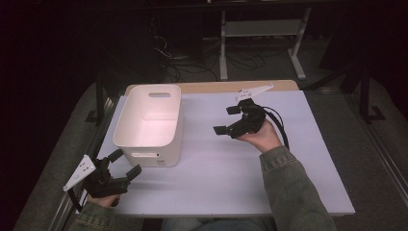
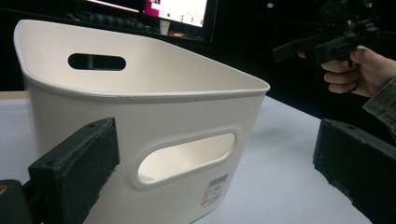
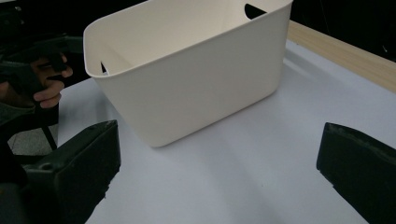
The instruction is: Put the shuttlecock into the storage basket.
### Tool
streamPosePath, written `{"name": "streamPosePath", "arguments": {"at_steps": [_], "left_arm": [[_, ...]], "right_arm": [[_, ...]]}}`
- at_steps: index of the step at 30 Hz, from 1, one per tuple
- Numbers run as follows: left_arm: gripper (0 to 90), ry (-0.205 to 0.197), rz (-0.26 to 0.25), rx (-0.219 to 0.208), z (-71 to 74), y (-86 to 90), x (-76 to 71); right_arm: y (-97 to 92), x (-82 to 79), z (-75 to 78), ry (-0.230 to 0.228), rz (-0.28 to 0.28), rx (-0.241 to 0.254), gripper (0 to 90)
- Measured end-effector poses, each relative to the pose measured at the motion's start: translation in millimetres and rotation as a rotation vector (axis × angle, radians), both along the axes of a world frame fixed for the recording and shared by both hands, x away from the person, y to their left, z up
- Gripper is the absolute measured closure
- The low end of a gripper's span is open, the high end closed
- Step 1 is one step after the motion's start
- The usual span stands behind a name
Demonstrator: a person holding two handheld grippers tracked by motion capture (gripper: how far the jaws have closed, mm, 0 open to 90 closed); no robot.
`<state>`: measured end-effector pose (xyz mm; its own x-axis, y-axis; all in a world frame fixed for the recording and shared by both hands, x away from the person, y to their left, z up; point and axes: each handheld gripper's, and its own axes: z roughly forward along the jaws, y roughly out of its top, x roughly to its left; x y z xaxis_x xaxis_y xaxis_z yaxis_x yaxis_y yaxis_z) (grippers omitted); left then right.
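Note:
A white plastic bin [image 1: 149,122] with handle slots stands on the left half of the table, and its inside looks bare. My left gripper [image 1: 126,162] is open at the table's front left corner, just short of the bin's near wall. In the left gripper view the bin [image 2: 140,107] and its handle slot sit between the spread jaws of the left gripper [image 2: 215,172]. My right gripper [image 1: 225,120] is open above the table's middle, right of the bin and pointing at it. In the right gripper view its jaws [image 3: 219,172] are wide apart, facing the bin [image 3: 196,70].
The pale table top [image 1: 231,173] has free room right of and in front of the bin. A wooden strip [image 1: 216,86] runs along the far edge. Beyond it lie dark floor, cables and a white stand [image 1: 260,38]. A person's sleeves enter from the bottom.

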<state>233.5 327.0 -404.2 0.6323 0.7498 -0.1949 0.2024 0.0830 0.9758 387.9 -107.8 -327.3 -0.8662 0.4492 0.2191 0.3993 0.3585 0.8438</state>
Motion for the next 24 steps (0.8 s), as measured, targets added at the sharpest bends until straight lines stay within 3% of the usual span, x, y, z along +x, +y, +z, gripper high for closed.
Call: {"name": "streamPosePath", "arguments": {"at_steps": [12, 24], "left_arm": [[0.0, 0.002, 0.001, -0.011, -0.3, -0.7, 0.0], [0.0, 0.001, -0.003, -0.001, -0.4, -0.6, 0.4]], "right_arm": [[-16.6, -7.9, -13.9, 0.03, -0.034, -0.003, 0.0], [-46.5, -16.6, -25.0, 0.043, -0.085, 0.016, 0.0]]}}
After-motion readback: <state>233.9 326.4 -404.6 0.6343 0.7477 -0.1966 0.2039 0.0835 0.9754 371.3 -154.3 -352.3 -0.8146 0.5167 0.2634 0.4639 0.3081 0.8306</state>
